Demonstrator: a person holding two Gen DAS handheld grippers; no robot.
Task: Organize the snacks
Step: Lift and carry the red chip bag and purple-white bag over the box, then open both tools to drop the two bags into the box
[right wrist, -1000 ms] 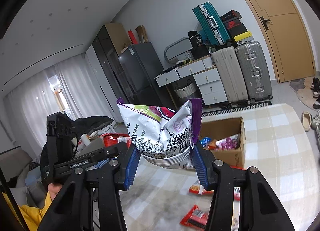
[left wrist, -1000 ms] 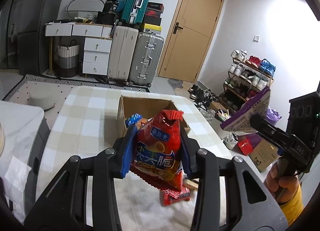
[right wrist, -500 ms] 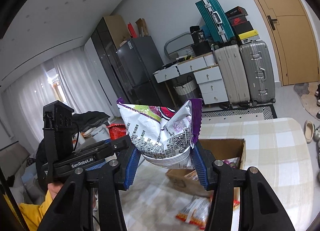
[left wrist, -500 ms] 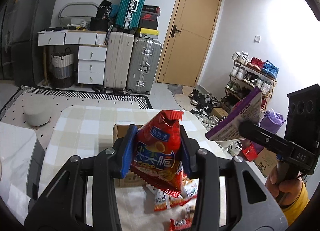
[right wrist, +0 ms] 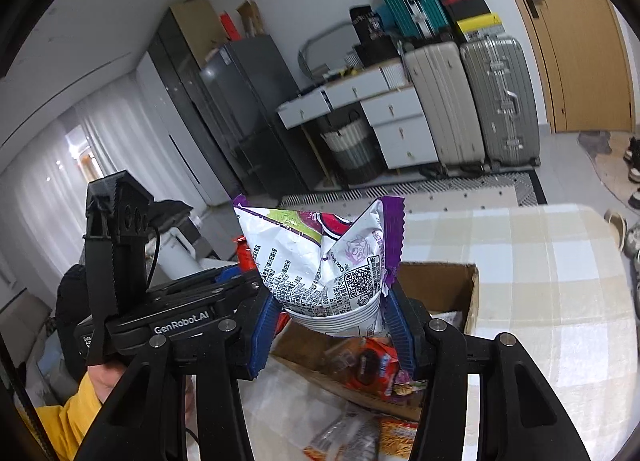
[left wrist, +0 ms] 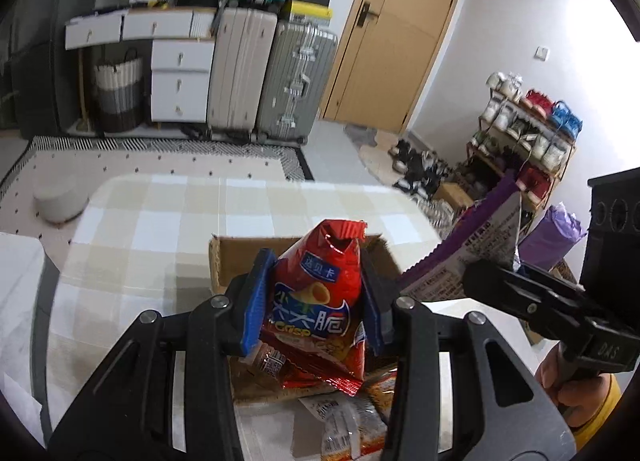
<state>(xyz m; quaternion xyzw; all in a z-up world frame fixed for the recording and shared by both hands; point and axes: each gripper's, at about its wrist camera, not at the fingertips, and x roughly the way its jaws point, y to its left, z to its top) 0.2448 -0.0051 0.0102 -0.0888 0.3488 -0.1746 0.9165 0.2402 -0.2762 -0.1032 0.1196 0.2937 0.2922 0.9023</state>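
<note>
red crisp bag (left wrist: 316, 313) clenched in left hand-held gripper (left wrist: 312, 311), purple-white bag (right wrist: 324, 261) in right hand-held gripper (right wrist: 332, 321); cardboard box (left wrist: 240, 257) seen just ahead, below both; left probably nearer.

Your two wrist views look forward and downward, close over the open brown cardboard box (left wrist: 224, 261) (right wrist: 452, 285); both share it.

"Crisp" on red bag (left wrist: 316, 313); "GenRobot.AI" on left tool (right wrist: 240, 277)
</note>
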